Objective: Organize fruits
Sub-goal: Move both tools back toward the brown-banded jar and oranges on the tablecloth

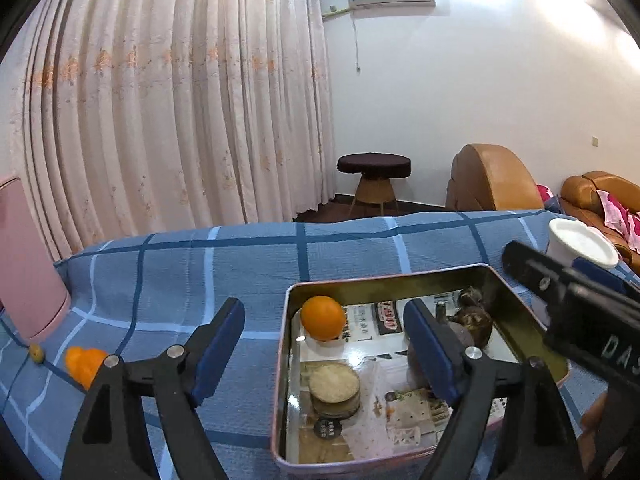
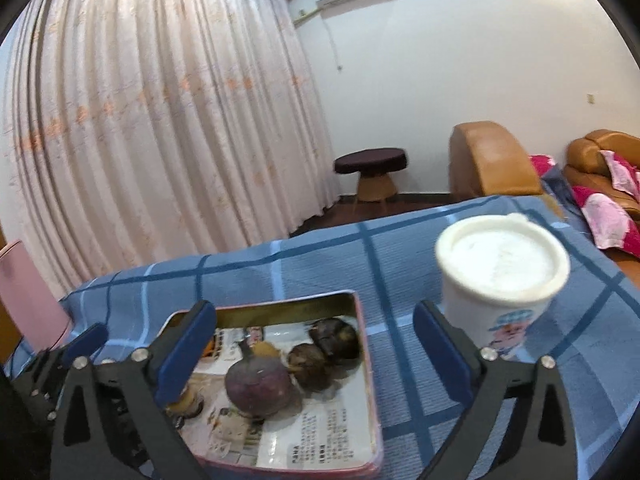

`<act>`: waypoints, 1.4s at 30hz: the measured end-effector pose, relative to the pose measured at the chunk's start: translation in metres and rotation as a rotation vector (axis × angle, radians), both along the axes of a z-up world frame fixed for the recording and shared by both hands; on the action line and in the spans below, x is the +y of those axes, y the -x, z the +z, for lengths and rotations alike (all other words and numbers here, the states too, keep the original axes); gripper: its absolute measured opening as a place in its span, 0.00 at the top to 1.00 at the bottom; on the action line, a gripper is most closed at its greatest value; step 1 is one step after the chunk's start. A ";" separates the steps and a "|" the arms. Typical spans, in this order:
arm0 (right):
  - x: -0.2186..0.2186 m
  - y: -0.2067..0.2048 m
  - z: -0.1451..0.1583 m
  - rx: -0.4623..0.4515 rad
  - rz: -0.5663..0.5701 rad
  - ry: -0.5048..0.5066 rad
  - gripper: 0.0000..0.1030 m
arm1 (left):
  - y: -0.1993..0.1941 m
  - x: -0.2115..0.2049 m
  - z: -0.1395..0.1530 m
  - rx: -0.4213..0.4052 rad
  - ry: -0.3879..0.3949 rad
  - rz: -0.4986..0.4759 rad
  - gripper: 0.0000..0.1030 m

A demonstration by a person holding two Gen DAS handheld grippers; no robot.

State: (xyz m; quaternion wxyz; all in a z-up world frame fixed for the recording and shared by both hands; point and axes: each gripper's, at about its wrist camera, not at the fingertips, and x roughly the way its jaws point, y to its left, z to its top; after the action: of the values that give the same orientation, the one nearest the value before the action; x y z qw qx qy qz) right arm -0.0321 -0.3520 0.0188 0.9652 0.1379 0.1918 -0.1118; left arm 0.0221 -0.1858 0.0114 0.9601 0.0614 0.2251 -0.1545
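A metal tin (image 1: 288, 344) lined with printed paper sits on the blue checked cloth. In it lie an orange (image 1: 322, 317), a stack of round crackers (image 1: 334, 389), a dark purple fruit (image 2: 258, 386) and two brown fruits (image 2: 334, 336). A peeled orange (image 1: 82, 364) and a small yellow-green fruit (image 1: 37, 353) lie on the cloth at the left. My left gripper (image 1: 324, 354) is open and empty above the tin's left rim. My right gripper (image 2: 312, 350) is open and empty above the tin's right side; it also shows in the left wrist view (image 1: 576, 304).
A white lidded cup (image 2: 500, 276) stands on the cloth right of the tin, close to my right gripper's right finger. A pink container (image 1: 28, 272) stands at the far left. Beyond the table are a curtain, a stool (image 1: 374, 176) and brown sofas.
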 end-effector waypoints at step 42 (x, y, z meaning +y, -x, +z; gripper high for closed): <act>0.121 0.009 -0.004 -0.070 0.057 0.140 0.01 | -0.018 0.140 -0.012 0.037 -0.047 0.228 0.19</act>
State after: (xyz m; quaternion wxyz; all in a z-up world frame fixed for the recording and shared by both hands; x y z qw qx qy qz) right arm -0.0410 -0.2311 0.0144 0.9814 0.0683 0.1535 -0.0924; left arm 0.0401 -0.0461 -0.0009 0.9654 0.0549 0.2518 -0.0403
